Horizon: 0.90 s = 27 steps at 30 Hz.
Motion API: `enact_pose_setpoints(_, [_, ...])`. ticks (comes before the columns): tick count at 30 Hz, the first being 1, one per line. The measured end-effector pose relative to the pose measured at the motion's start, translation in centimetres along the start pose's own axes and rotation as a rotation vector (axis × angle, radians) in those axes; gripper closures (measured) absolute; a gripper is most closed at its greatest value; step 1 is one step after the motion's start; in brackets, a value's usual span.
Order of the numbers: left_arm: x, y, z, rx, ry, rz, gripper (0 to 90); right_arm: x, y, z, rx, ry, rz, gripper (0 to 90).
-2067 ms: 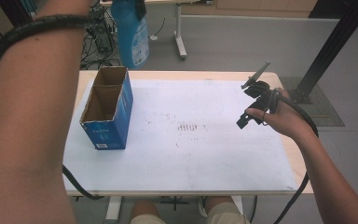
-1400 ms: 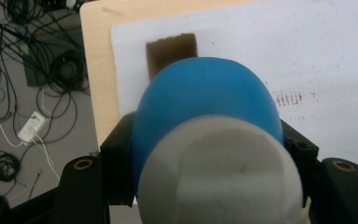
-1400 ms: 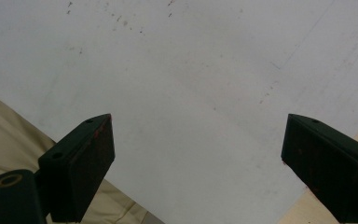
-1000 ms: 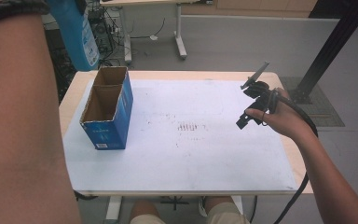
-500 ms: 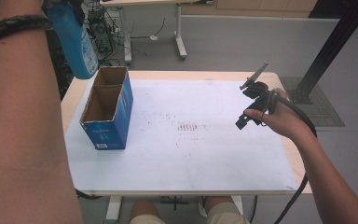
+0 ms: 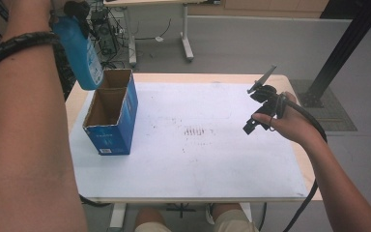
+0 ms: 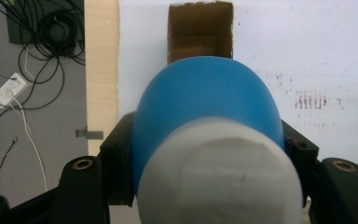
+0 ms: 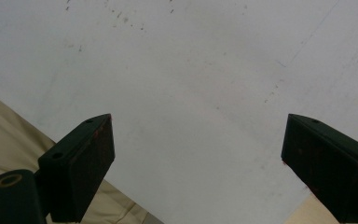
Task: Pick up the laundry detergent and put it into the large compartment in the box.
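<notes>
My left gripper point(image 6: 76, 9) is shut on a blue bottle point(image 6: 83, 55) and holds it in the air above the far end of the box. In the left gripper view the bottle point(image 7: 205, 98) and its white cap point(image 7: 221, 177) sit between the black fingers point(image 7: 116, 158), bottom end pointing at the box's open top point(image 7: 200, 25). The blue cardboard box point(image 6: 108, 137) stands open and upright at the table's left. Over the table's right side, my right gripper point(image 6: 255, 104) hangs open; its view shows nothing between the parted jaws point(image 8: 196, 154).
A white sheet point(image 6: 198, 164) covers the wooden table, with faint dark marks point(image 6: 196, 130) near its middle. Cables and desk legs point(image 6: 125, 29) lie on the floor beyond the far edge. A black post point(image 6: 338, 53) stands at the right.
The bottle in my left gripper swung from the top centre to the left, then came down toward the box. The right hand and its gripper have stayed still.
</notes>
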<state>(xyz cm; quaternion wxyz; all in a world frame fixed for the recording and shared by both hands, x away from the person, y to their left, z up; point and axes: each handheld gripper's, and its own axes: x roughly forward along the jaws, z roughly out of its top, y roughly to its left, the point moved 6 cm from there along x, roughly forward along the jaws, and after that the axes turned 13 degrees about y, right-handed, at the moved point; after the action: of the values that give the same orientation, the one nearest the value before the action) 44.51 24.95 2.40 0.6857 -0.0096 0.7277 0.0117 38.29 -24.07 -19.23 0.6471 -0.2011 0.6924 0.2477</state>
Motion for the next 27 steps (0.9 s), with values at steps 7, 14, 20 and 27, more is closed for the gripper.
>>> enact_pose_setpoints(7, [1.0, 0.3, 0.1, -0.004, 0.011, -0.007, 37.8, 0.0, 0.1, 0.1, -0.005, 0.002, 0.001, 9.6])
enact_pose_setpoints(14, [2.1, 0.4, 0.4, -0.007, 0.02, -0.01, 37.8, 0.2, 0.1, 0.1, -0.003, 0.002, 0.002, 9.5])
enact_pose_setpoints(20, [3.3, 0.5, 0.6, -0.005, 0.029, -0.016, 37.8, 0.2, 0.1, 0.2, -0.006, 0.006, 0.0, 9.6])
enact_pose_setpoints(27, [4.5, 0.8, 0.9, 0.001, 0.035, -0.019, 37.8, 0.2, 0.2, 0.4, -0.01, 0.008, -0.001, 9.5])
